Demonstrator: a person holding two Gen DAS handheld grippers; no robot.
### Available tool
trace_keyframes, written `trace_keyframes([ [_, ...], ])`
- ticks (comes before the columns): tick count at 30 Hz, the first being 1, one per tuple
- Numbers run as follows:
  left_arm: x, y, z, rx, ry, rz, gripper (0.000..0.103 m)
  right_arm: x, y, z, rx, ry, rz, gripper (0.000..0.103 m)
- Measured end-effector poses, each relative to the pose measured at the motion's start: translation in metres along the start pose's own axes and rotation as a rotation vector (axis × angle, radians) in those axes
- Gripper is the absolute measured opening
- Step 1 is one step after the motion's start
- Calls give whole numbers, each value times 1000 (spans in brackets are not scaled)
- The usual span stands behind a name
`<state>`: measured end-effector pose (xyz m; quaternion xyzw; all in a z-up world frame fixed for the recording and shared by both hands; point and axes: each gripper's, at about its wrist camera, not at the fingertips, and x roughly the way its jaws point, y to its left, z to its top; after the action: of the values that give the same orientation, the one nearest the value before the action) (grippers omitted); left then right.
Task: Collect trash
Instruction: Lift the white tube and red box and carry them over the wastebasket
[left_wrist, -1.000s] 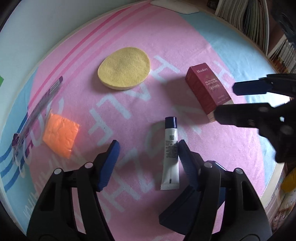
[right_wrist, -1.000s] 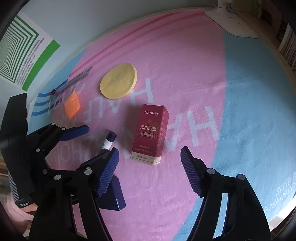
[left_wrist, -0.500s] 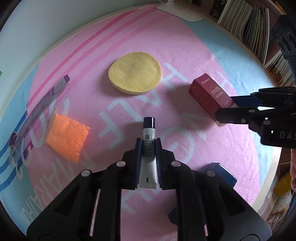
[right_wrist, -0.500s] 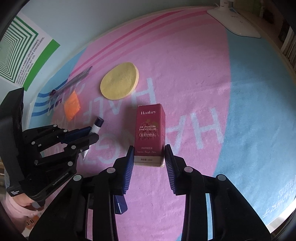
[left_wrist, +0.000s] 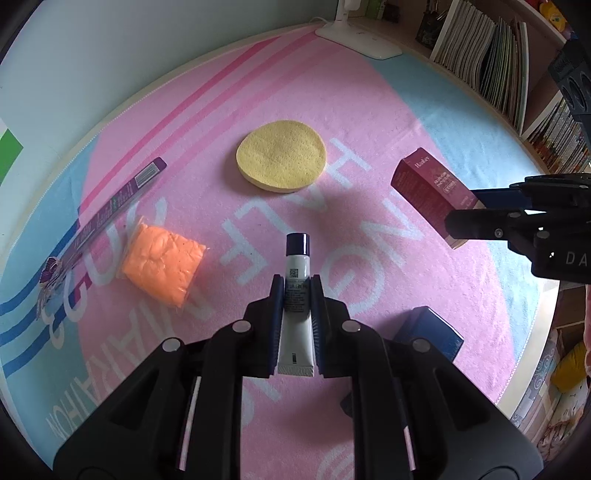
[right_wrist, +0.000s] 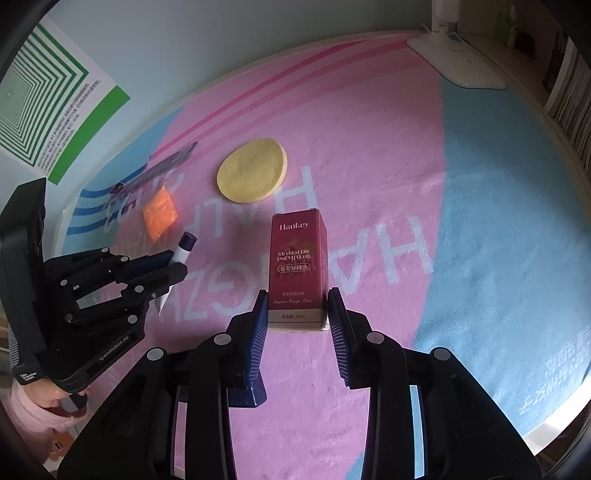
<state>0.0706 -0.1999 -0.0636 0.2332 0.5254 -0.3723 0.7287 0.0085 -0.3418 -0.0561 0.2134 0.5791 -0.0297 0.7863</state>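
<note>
My left gripper is shut on a white tube with a dark blue cap and holds it above the pink mat; the tube also shows in the right wrist view. My right gripper is shut on the bottom end of a dark red carton box, lifted off the mat; the box shows at right in the left wrist view. A round yellow sponge, an orange packet and a long purple wrapper lie on the mat.
A dark blue box lies on the mat by my left gripper. A white lamp base stands at the far edge. Books line a shelf at the right. The pink and blue mat ends near the right front.
A second ago both grippers were open around the tube and the red box. Both shut on them and have lifted them off the mat.
</note>
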Motion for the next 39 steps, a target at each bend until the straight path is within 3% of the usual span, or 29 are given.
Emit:
trace_keyframes([
  [10, -25, -21, -21, 80, -33, -11, 13, -34, -1, -40, 64, -56, -48, 33],
  [17, -34, -62, -42, 205, -46, -62, 13, -61, -7, -99, 178, -103, -103, 33],
  [28, -52, -155, -107, 510, -24, -188, 13, -111, -20, -242, 470, -194, -203, 33],
  [39, -62, -269, -187, 770, 31, -295, 13, -134, -30, -403, 770, -217, -273, 33],
])
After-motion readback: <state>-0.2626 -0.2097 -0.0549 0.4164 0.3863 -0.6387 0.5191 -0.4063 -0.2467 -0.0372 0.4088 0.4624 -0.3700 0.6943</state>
